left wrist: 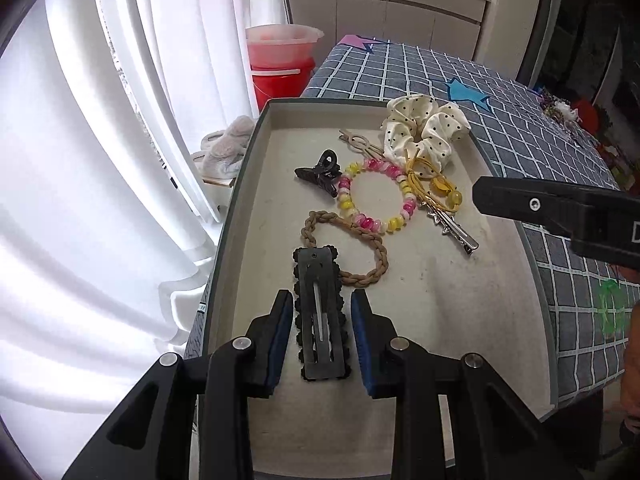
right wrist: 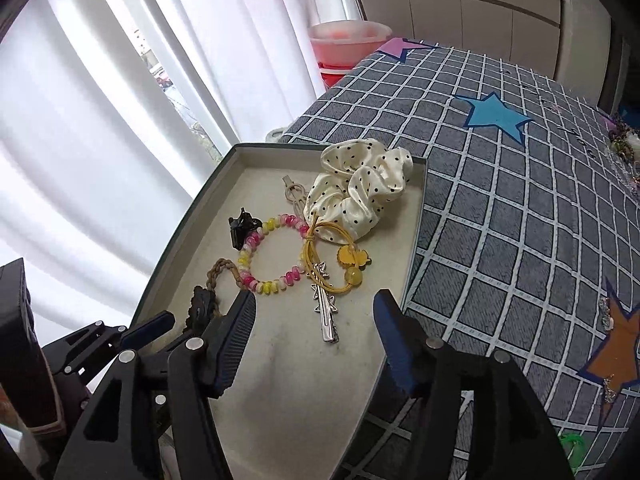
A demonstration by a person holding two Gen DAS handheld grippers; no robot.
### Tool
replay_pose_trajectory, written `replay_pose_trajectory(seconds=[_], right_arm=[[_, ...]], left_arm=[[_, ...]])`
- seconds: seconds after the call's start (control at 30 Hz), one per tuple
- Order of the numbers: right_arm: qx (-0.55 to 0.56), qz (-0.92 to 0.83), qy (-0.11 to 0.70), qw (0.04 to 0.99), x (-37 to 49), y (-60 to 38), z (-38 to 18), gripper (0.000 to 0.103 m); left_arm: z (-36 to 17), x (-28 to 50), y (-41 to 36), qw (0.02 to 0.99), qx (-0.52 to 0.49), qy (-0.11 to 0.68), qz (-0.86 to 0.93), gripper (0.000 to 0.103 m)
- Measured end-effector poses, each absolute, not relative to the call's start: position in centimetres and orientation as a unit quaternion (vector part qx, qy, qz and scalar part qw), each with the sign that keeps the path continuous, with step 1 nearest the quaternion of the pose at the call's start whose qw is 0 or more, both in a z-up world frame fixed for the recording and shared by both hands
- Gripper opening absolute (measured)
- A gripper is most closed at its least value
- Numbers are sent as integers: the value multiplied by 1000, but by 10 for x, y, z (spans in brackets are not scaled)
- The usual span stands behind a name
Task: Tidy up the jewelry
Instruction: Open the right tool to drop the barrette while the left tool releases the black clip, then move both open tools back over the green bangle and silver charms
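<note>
So my left gripper (left wrist: 322, 336) sits apart around the black snap clip (left wrist: 320, 316), lower middle; right gripper (right wrist: 316, 344) gapes wide over the tray (right wrist: 280, 380).

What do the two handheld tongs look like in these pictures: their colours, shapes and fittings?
Both the left tongs and the right tongs are black, angular plastic linkages joined by round silver pins. Each finger ends in a flat blue pad with a ribbed black edge. No cables or sleeves are visible.

Daylight floods through the white curtains (left wrist: 100, 160) on the left, blown out to glare. The tray (left wrist: 460, 320) sits evenly lit with soft shadows. Both views bow at their dark corners.
</note>
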State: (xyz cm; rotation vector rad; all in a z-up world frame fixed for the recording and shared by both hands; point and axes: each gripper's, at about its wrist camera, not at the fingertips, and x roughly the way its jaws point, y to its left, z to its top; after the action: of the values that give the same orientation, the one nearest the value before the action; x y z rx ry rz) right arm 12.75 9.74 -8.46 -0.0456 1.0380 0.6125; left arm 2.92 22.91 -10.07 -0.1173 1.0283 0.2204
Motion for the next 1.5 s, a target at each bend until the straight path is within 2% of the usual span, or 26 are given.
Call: replay_pose_trajectory(seconds=[0.03,0.07,0.1,0.33,0.37,0.4,0.53,0.57,0.6,1.23,1.5], right_arm=[[-21,287,486,825,126,96,-83,68],[-21,287,485,826,126,94,-82,69],[-20,287,484,827,125,92,-81,70],[-12,281,479,831,119,79,-74,71],[-11,281,478,832,117,77,-72,76],[-10,282,476,833,115,75,-71,80],[-4,281,472,835,109,65,-67,80],[-2,281,473,835,107,62,-67,86],[2,281,474,834,106,58,-67,87],[54,174,485,855,90,-89,-75,89],[72,102,497,859,85,-163,-92,89]], left_arm=[[-100,28,229,864,-57,489,107,58],[-98,26,229,867,-57,483,110,80],[-96,24,228,870,-55,475,115,84],[-83,21,228,876,-63,464,114,84],[-82,20,227,876,-64,463,114,88],[-82,20,226,876,-64,464,114,103],[-74,17,220,881,-57,456,116,103],[-74,17,218,881,-55,456,115,103],[-73,17,215,881,-52,456,114,103],[-48,26,100,892,7,453,16,103],[-58,34,34,882,29,470,-26,103]])
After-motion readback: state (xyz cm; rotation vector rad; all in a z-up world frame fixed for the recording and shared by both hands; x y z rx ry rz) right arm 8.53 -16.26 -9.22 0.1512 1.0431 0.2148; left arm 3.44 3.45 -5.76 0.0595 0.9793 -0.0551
